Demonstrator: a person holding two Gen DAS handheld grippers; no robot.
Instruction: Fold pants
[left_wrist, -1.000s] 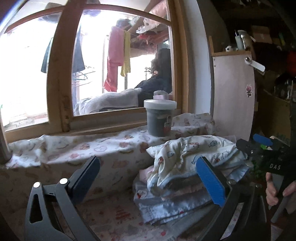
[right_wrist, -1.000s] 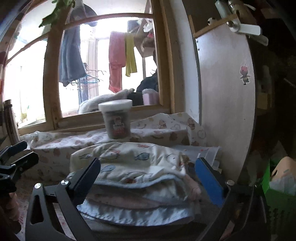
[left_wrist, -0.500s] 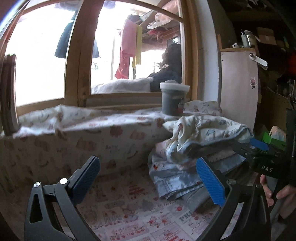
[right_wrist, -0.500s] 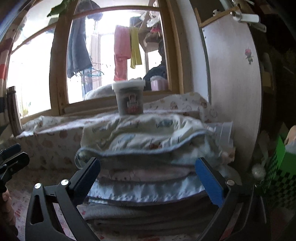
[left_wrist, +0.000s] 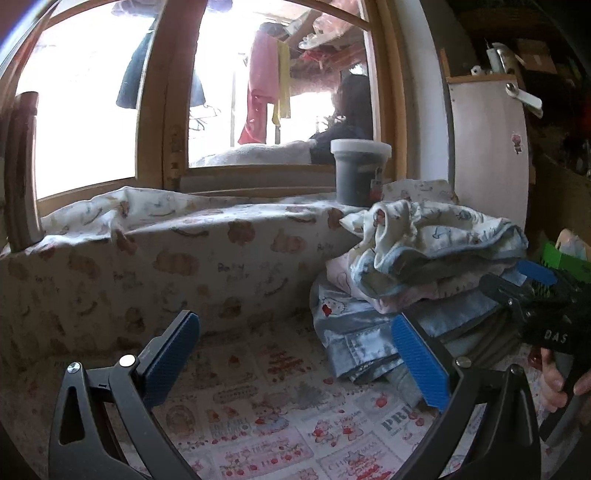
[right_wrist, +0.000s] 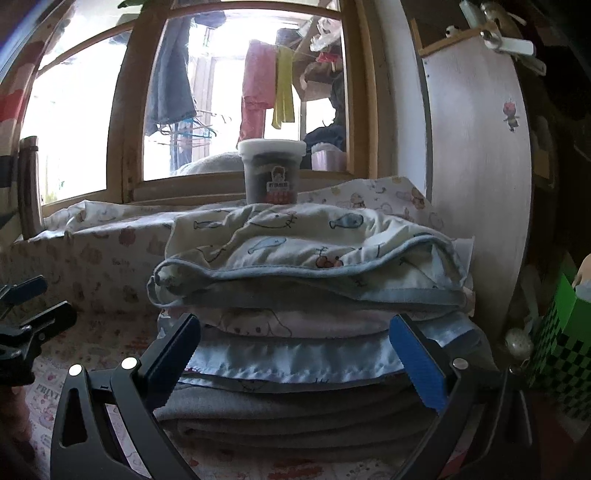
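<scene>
A stack of folded clothes (right_wrist: 306, 295) lies on the printed table cover. On top are cream pants with a fish print and blue hem (right_wrist: 295, 240); under them lie pink, light blue and grey pieces. My right gripper (right_wrist: 295, 354) is open and empty, its jaws low at the stack's front, level with the light blue layer. In the left wrist view the stack (left_wrist: 417, 273) sits at the right. My left gripper (left_wrist: 295, 350) is open and empty over the bare cover, left of the stack. The right gripper (left_wrist: 535, 291) shows there beside the stack.
A grey tub with a white lid (right_wrist: 271, 170) stands on the cloth-covered window ledge (left_wrist: 166, 221) behind the stack. A white board (right_wrist: 476, 184) stands upright at the right. A green checked box (right_wrist: 561, 347) is at the far right. The wooden window frame (left_wrist: 162, 110) rises behind.
Both grippers have dropped lower and come closer to the table. The left one has swung left, so the stack sits further right in its view. Both stay open.
</scene>
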